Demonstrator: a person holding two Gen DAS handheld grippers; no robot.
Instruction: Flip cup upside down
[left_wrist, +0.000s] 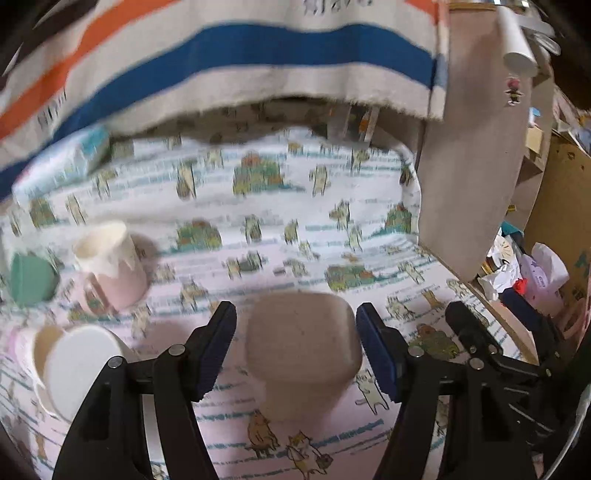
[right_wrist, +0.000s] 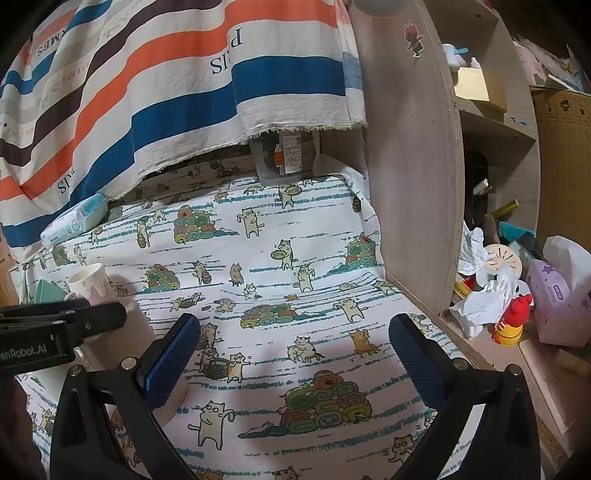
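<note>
A beige rounded-square plastic cup (left_wrist: 303, 350) sits base-up on the cat-printed tablecloth (left_wrist: 258, 221), between the blue pads of the left gripper (left_wrist: 297, 350), whose jaws stand wide and do not touch it. Off to its left are a cream-and-pink drip-pattern mug (left_wrist: 110, 262), a green cup (left_wrist: 31, 275) on its side, and a white cup (left_wrist: 74, 365). The right gripper (right_wrist: 295, 358) hangs level over the cloth, spread wide, holding nothing.

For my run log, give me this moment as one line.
left gripper: open, jaws either side of beige cup, cup already base-up on cat-print cloth | right gripper: open, empty
</note>
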